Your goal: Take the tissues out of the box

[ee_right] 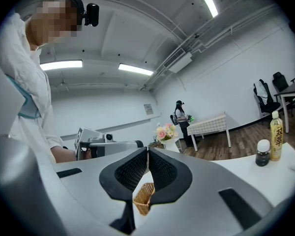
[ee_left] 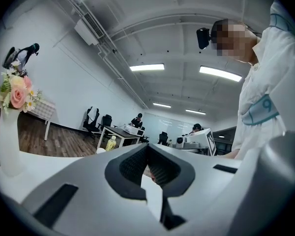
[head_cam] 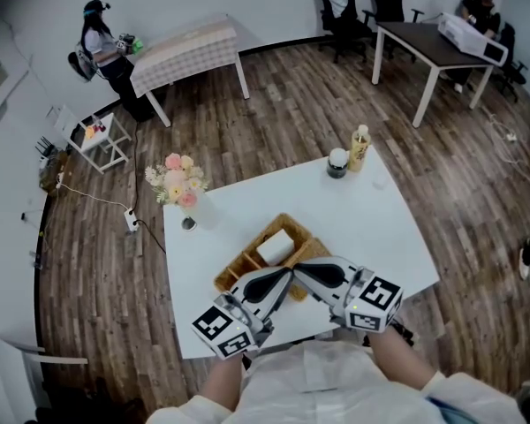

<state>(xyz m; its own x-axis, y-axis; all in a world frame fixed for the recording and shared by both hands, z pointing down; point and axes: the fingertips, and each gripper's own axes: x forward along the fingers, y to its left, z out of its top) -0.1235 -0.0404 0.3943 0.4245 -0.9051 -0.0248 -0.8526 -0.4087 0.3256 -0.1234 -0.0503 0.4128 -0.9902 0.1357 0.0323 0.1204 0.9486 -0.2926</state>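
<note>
A wicker tissue box (head_cam: 247, 263) lies on the white table (head_cam: 380, 228), with a white tissue (head_cam: 276, 247) showing in its open top. Both grippers hover just over the box's near end, tips pointing at each other and almost touching. My left gripper (head_cam: 286, 276) is shut with nothing in it, and its own view shows the jaws (ee_left: 147, 150) pressed together. My right gripper (head_cam: 298, 270) is shut and empty too. Below its closed jaws (ee_right: 147, 152) a corner of the wicker box (ee_right: 144, 197) shows.
A vase of pink flowers (head_cam: 180, 186) stands at the table's left corner. A yellow bottle (head_cam: 360, 147) and a dark jar (head_cam: 337, 162) stand at the far edge. People work at other tables (head_cam: 437, 47) around the room.
</note>
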